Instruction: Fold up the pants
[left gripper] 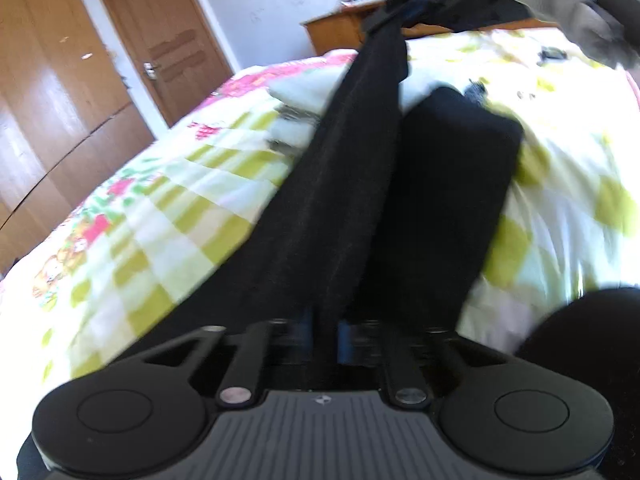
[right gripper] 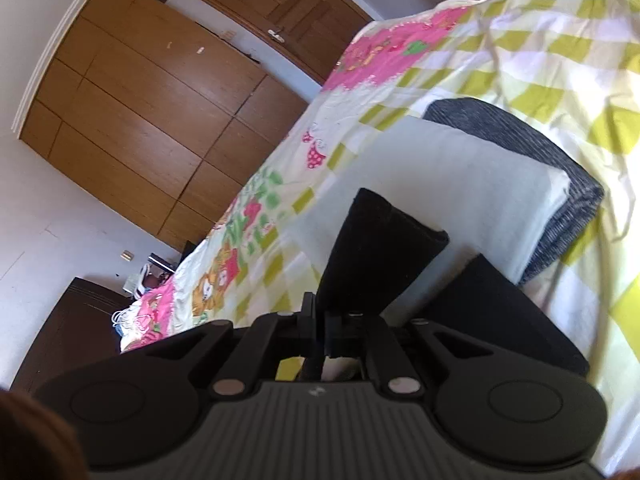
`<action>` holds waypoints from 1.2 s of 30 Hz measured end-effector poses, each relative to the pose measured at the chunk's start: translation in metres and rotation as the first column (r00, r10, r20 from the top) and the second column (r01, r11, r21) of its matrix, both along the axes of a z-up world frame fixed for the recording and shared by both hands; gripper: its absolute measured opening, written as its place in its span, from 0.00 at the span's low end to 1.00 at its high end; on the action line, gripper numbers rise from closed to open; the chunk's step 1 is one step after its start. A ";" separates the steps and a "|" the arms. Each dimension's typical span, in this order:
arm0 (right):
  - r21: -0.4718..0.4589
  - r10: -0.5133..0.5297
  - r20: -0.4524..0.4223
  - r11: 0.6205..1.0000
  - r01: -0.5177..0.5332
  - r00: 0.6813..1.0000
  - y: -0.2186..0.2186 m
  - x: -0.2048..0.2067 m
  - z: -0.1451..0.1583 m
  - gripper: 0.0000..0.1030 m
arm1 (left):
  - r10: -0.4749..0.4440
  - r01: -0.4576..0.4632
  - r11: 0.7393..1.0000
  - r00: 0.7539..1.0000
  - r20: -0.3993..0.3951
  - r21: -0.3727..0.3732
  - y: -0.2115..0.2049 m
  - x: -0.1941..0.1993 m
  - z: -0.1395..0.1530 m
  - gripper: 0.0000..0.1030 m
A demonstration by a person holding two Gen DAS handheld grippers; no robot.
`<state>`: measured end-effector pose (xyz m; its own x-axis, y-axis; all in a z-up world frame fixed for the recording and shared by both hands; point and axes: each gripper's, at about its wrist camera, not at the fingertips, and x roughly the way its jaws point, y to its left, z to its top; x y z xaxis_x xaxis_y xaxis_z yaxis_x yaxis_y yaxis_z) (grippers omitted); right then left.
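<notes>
The black pants (left gripper: 344,184) hang stretched in the air above the bed. My left gripper (left gripper: 324,332) is shut on one end of the cloth, which runs away from it as a long taut strip. At the strip's far end the other gripper (left gripper: 386,14) holds it. In the right wrist view my right gripper (right gripper: 320,332) is shut on the pants (right gripper: 372,248), whose black folded end sticks up past the jaws. A second black fold (left gripper: 452,184) lies on the bed under the strip.
The bed has a yellow-green checked cover with pink cartoon borders (right gripper: 540,52). A folded white cloth (right gripper: 452,184) lies on a folded dark grey knit (right gripper: 560,184). A wooden wardrobe (right gripper: 140,100), a door (left gripper: 168,36) and a wooden cabinet (left gripper: 340,28) with clothes stand around.
</notes>
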<state>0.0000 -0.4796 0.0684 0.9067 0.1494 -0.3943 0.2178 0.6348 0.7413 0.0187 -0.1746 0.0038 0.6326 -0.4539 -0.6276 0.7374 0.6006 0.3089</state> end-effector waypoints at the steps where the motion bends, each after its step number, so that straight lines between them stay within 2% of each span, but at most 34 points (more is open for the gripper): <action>1: -0.010 0.007 0.017 1.000 -0.007 1.000 0.001 -0.005 0.007 0.05 | 0.007 -0.007 1.000 1.000 -0.001 -0.027 0.005 0.000 0.010 0.20; 3: -0.055 0.008 0.049 0.998 -0.006 0.999 0.004 -0.024 0.016 0.04 | -0.004 0.005 0.999 1.000 0.012 -0.049 0.014 -0.005 0.023 0.20; 5: -0.077 -0.009 0.042 0.997 0.013 0.999 0.002 -0.046 0.006 0.04 | -0.031 0.031 0.999 1.000 0.003 -0.028 0.015 -0.011 0.018 0.19; 7: -0.061 -0.051 -0.060 0.997 0.047 0.997 -0.002 -0.057 -0.025 0.04 | -0.064 0.065 0.998 0.997 -0.038 0.027 0.009 -0.012 -0.002 0.20; 9: -0.003 -0.077 -0.155 0.997 0.077 0.985 -0.009 -0.064 -0.059 0.04 | -0.075 0.079 0.995 0.994 -0.074 0.059 0.006 -0.013 -0.019 0.20; 13: 0.037 -0.106 -0.200 0.993 0.116 0.974 -0.016 -0.066 -0.088 0.05 | -0.062 0.067 0.996 0.994 -0.090 0.054 0.004 -0.008 -0.020 0.20; 16: 0.033 -0.128 -0.197 0.990 0.137 0.972 -0.020 -0.061 -0.089 0.10 | -0.067 0.073 0.996 0.993 -0.099 0.056 0.003 -0.004 -0.018 0.20; 19: 0.057 -0.111 -0.181 0.991 0.123 0.977 -0.026 -0.060 -0.085 0.10 | -0.079 0.085 0.994 0.993 -0.093 0.063 0.006 -0.009 -0.016 0.20; 22: -0.012 -0.103 -0.183 0.995 0.102 0.978 -0.025 -0.053 -0.070 0.06 | -0.076 0.080 0.995 0.994 -0.082 0.052 0.006 -0.009 -0.014 0.20; 26: -0.063 -0.059 -0.061 0.996 0.055 0.996 -0.020 -0.048 -0.034 0.05 | -0.078 0.081 0.995 0.995 -0.069 0.050 0.005 -0.011 -0.009 0.20; 28: -0.084 -0.069 -0.098 0.995 0.061 0.993 -0.018 -0.053 -0.040 0.05 | -0.083 0.088 0.995 0.993 -0.084 0.056 0.005 -0.011 -0.011 0.20; 31: -0.064 -0.091 -0.226 0.995 0.079 0.970 -0.026 -0.058 -0.073 0.10 | -0.090 0.098 0.992 0.990 -0.108 0.076 0.004 -0.011 -0.018 0.21; 34: -0.031 -0.126 -0.214 0.992 0.122 0.969 -0.031 -0.076 -0.081 0.13 | -0.092 0.101 0.993 0.989 -0.116 0.068 0.006 -0.014 -0.014 0.21; 36: -0.005 -0.139 -0.216 0.990 0.141 0.967 -0.032 -0.089 -0.081 0.24 | -0.096 0.103 0.993 0.988 -0.120 0.055 0.010 -0.016 -0.010 0.21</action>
<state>-0.0889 -0.5116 -0.0123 0.8130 0.0322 -0.5813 0.4587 0.5796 0.6735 0.0030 -0.1647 -0.0061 0.5067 -0.4697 -0.7229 0.8259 0.5049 0.2508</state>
